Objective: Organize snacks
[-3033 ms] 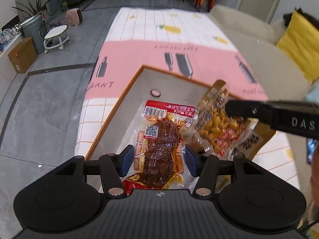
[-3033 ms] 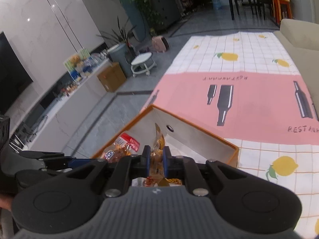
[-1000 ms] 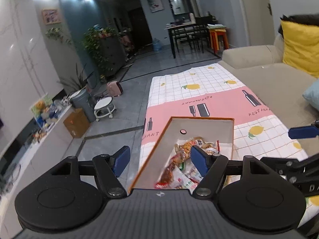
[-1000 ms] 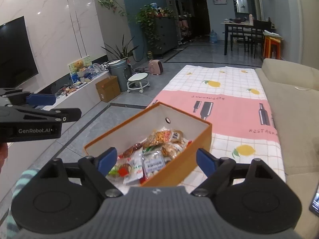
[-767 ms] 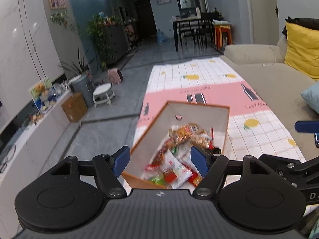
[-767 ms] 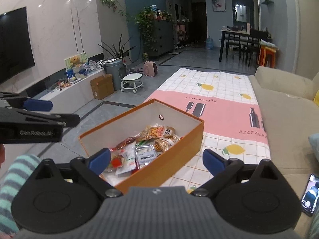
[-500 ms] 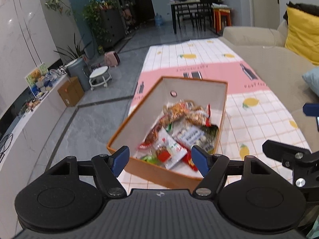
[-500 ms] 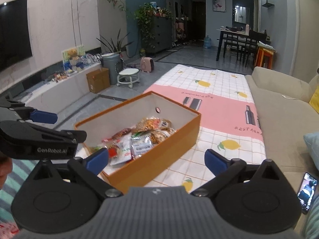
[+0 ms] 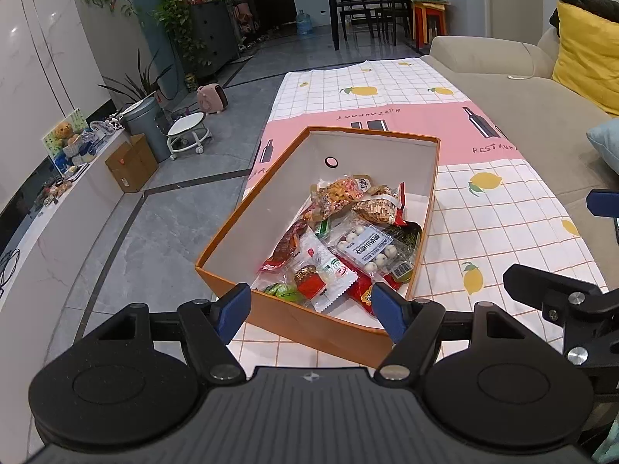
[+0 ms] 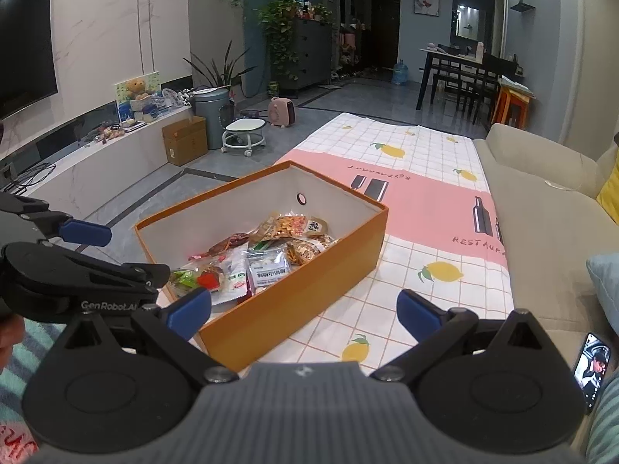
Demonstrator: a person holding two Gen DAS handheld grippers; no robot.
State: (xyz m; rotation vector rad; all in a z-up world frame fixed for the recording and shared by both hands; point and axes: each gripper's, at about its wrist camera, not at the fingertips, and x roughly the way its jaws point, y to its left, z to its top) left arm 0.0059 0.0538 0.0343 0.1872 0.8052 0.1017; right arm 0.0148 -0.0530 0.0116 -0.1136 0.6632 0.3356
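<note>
An orange box [image 9: 226, 236] [image 10: 309, 301] with a pale inside stands on the checked lemon tablecloth [image 9: 495, 232] [image 10: 425, 239]. Several snack packets [image 9: 348, 239] [image 10: 255, 259] lie piled in its near half. My left gripper [image 9: 309, 307] hangs open, back from the box's near wall, nothing between its blue pads. In the right wrist view it shows at the left edge as the left gripper [image 10: 81, 255]. My right gripper [image 10: 303, 309] stands wide open to the right of the box, empty. Its fingers [image 9: 557, 290] reach in from the right of the left wrist view.
A beige sofa [image 9: 522, 89] [image 10: 549, 224] with a yellow cushion [image 9: 588, 54] runs along the right. A phone [image 10: 592, 371] lies on the sofa near me. Grey floor, a cardboard box [image 9: 131, 162], a bin and a white stool [image 10: 243, 131] lie to the left.
Both grippers let go of their packets, which now lie in the box, and pulled back and up. The right jaws spread wider. Over the last second both views tipped down toward the box.
</note>
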